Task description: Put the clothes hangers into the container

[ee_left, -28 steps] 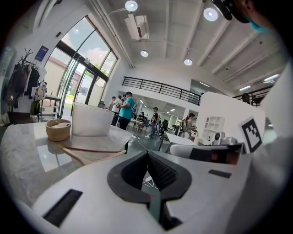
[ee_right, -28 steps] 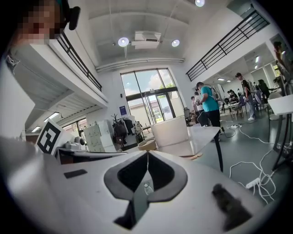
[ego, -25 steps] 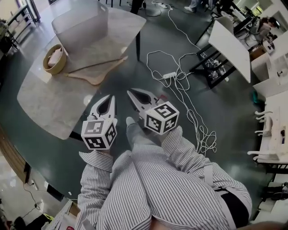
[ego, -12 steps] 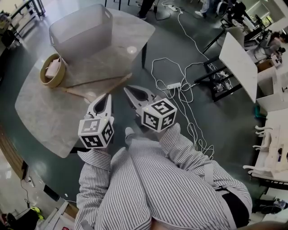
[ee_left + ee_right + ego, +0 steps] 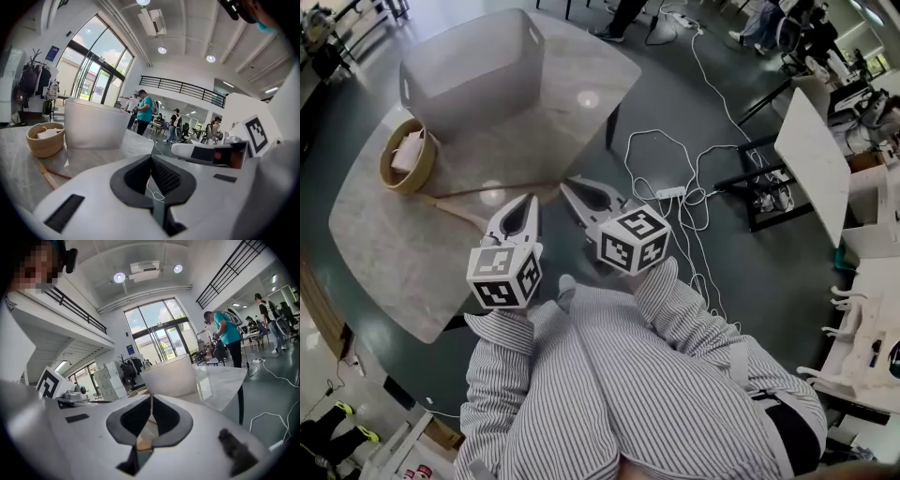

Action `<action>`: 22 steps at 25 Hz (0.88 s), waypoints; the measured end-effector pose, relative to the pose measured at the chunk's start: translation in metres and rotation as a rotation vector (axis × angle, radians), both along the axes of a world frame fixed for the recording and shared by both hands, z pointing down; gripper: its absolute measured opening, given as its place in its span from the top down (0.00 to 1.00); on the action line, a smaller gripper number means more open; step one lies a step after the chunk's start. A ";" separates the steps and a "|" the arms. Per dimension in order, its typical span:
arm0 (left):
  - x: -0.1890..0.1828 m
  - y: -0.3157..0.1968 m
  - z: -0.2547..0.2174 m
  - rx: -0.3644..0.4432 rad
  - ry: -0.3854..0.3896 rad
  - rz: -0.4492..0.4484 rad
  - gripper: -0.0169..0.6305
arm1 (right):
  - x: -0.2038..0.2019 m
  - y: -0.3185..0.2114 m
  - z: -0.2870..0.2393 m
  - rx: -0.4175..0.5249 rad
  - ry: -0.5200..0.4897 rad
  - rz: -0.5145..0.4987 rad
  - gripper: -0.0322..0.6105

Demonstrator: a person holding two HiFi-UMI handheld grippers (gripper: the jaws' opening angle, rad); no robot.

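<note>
Wooden clothes hangers lie flat on the marble table, near its front edge. The translucent white container stands at the table's far end, seen also in the left gripper view as the container and in the right gripper view as the container. My left gripper is shut and holds nothing, its tip just short of the hangers. My right gripper is also shut and holds nothing, beside the table's right edge. A hanger end shows low and to the left in the left gripper view.
A round woven basket with a white thing in it sits left of the container. A power strip with white cables lies on the dark floor to the right. Other tables stand further right. People stand in the background.
Both grippers, still shut, have come forward to the table's near edge, towards the hangers. The table, container and basket now lie closer in the head view.
</note>
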State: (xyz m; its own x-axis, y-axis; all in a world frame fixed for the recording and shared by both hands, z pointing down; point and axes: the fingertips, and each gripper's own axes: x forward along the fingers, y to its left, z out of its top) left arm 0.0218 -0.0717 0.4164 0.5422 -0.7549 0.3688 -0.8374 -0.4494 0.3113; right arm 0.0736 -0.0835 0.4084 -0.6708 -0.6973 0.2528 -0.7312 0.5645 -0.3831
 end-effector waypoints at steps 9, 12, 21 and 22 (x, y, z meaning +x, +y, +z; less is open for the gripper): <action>0.006 0.002 0.018 -0.047 -0.026 0.009 0.96 | 0.001 -0.006 0.019 -0.042 -0.016 -0.004 0.92; 0.002 -0.003 0.019 -0.051 -0.026 0.017 0.96 | -0.004 -0.008 0.020 -0.042 -0.010 -0.004 0.92; -0.007 -0.030 0.010 -0.053 -0.032 0.096 0.96 | -0.013 -0.032 0.011 -0.035 -0.017 0.057 0.92; -0.008 -0.033 0.009 -0.054 -0.028 0.103 0.96 | -0.015 -0.035 0.011 -0.035 -0.014 0.062 0.92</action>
State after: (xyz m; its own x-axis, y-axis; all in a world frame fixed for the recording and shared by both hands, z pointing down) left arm 0.0135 -0.1047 0.4250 0.6048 -0.6745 0.4234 -0.7963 -0.5165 0.3147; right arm 0.0586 -0.1182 0.4190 -0.6300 -0.7286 0.2688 -0.7589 0.5042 -0.4121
